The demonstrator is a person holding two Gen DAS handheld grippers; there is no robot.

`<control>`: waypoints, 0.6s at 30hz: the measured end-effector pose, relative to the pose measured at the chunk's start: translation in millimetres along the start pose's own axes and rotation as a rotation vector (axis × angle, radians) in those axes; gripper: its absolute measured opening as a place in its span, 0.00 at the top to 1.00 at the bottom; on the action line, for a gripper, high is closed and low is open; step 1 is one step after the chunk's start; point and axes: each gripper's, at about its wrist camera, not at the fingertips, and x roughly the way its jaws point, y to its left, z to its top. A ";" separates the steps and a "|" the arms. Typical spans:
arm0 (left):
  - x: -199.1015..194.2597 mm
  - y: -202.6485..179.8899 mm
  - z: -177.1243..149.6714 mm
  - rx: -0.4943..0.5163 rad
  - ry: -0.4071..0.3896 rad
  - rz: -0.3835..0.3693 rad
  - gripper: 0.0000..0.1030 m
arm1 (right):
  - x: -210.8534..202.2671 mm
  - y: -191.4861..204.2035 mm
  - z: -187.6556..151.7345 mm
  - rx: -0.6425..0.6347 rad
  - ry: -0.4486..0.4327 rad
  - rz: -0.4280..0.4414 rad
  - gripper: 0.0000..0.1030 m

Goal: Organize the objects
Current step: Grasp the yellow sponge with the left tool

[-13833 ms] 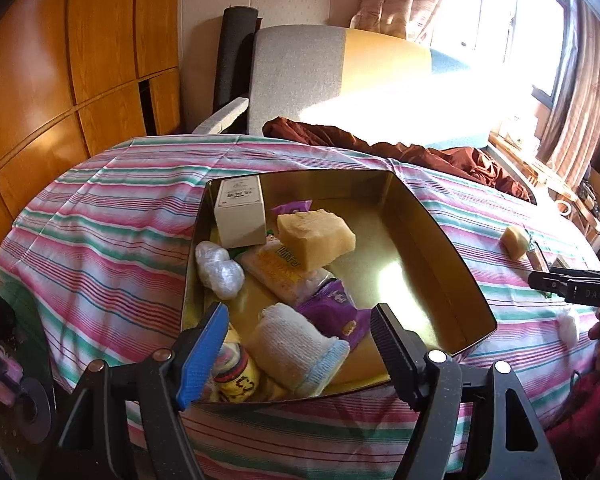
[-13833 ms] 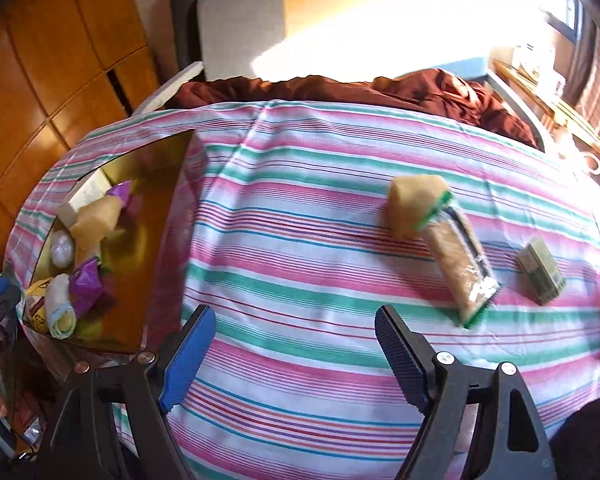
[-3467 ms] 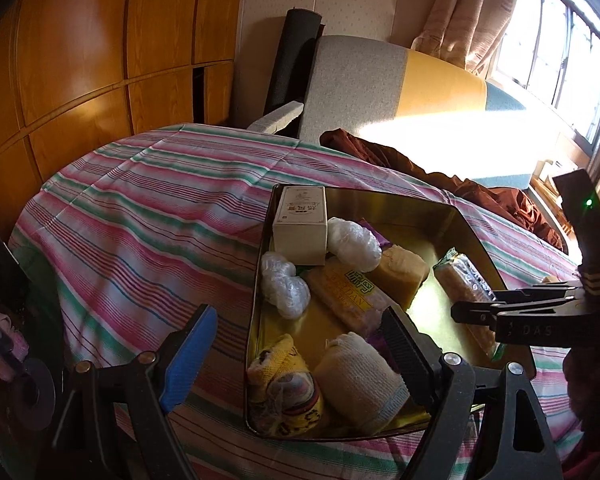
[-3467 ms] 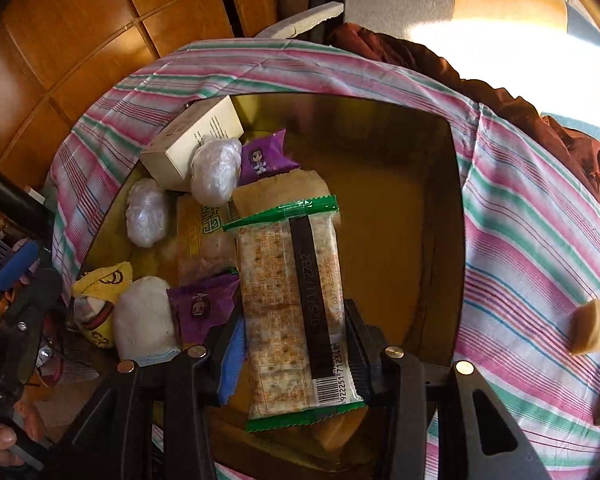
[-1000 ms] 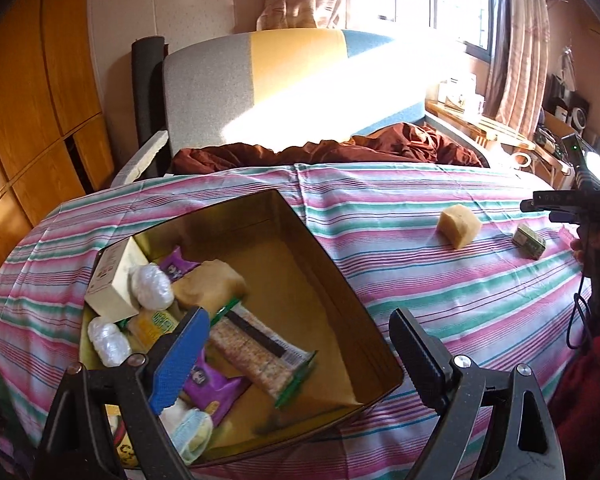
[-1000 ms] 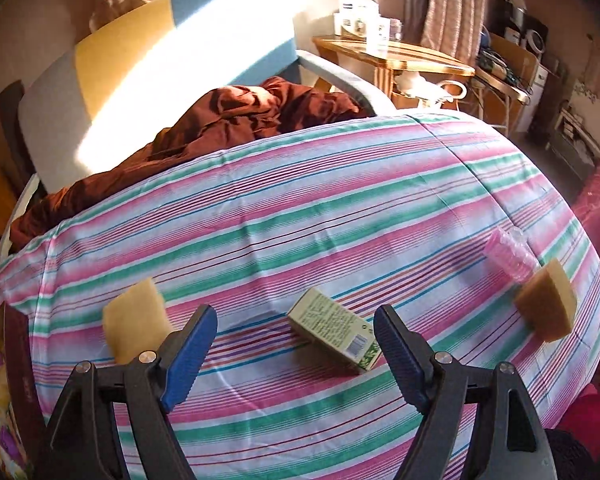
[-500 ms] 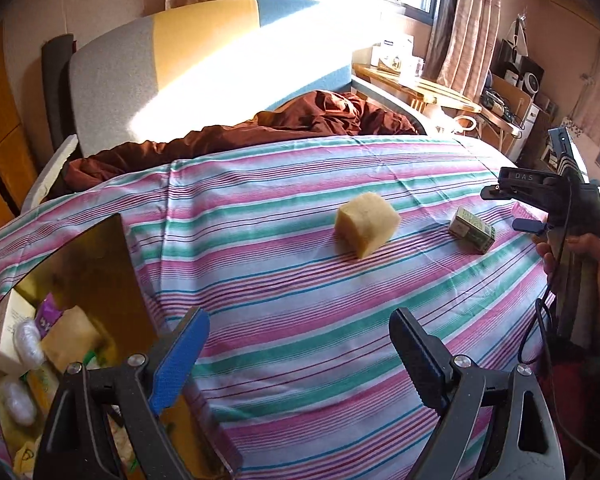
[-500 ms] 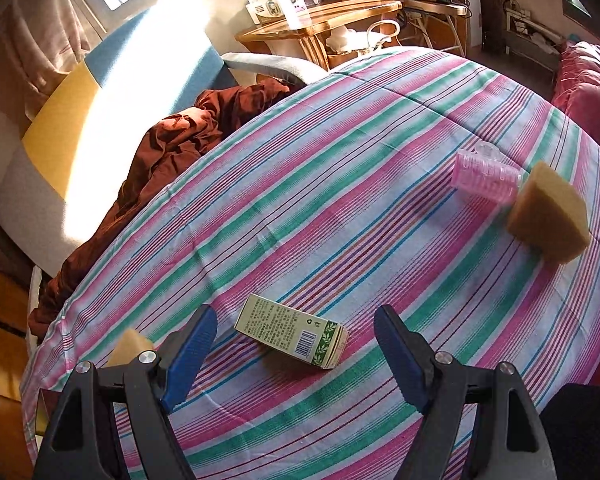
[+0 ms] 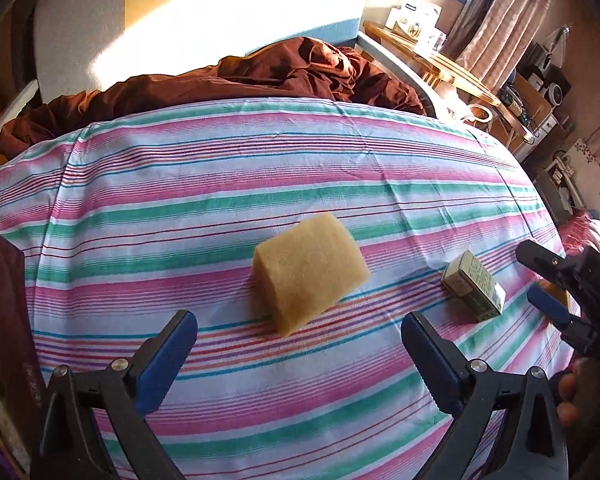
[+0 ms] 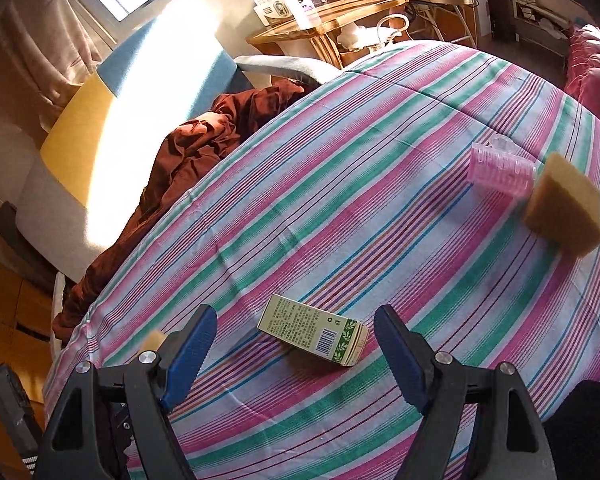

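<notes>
Left tool [image 9: 299, 338]: jaws just opened wide, empty; yellow foam sponge block [image 9: 310, 267] lies on the bench ahead of them.
Right tool [image 10: 296, 344]: jaws apart, holding nothing; small green-and-cream carton [image 10: 313, 329] lies between them, untouched.
Bench [image 9: 220, 184]: striped pink-green cloth.
Container: dark tin wall [image 9: 4, 312] at left edge; contents blurred.
Loose: second sponge [image 10: 565, 209] beside pink ribbed plastic cup [image 10: 500, 171].

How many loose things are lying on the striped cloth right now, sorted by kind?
Yellow sponge blocks: 2, one ahead of the left gripper, one near the cloth's far edge
Green and white carton: 1
Pink ribbed plastic cup: 1, on its side
Total: 4 loose things on the striped cloth. What fills the box at the left is not counted.
</notes>
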 end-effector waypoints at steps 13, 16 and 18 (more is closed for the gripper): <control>57.7 3.8 29.6 -0.137 0.062 -0.003 0.01 | 5.0 -5.6 2.5 0.020 0.005 -0.022 0.20; 50.5 8.9 23.8 -0.112 0.033 0.018 0.22 | 7.5 -9.3 3.6 0.031 0.009 -0.041 0.20; 44.5 9.4 16.7 -0.049 0.024 -0.009 0.30 | 10.0 -11.6 3.6 0.038 0.019 -0.050 0.20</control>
